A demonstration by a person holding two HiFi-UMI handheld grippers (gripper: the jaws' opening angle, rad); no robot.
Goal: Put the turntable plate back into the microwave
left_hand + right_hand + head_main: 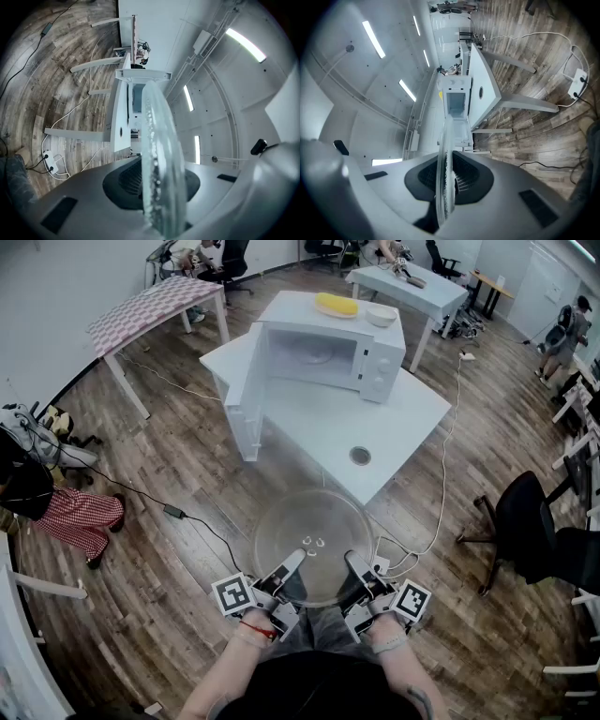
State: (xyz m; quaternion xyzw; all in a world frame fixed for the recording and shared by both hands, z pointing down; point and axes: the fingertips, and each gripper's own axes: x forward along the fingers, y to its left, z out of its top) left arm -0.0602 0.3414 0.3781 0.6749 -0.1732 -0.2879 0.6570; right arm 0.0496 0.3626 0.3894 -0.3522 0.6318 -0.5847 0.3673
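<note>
Holding the turntable plate roughly level in the air above the wood floor, well short of the white table where the microwave is standing with its door swung open. Left gripper and right gripper are each pinching the near rim, jaws closed onto the glass edge, side by side. Plate is reading as clear glass: stiff, probably heavy for its thickness, slick against the pads, breakable if dropped. Both grips are sitting on one side, so the far edge is likely wanting to sag. A wider-spaced hold on the rim is looking safer.
</note>
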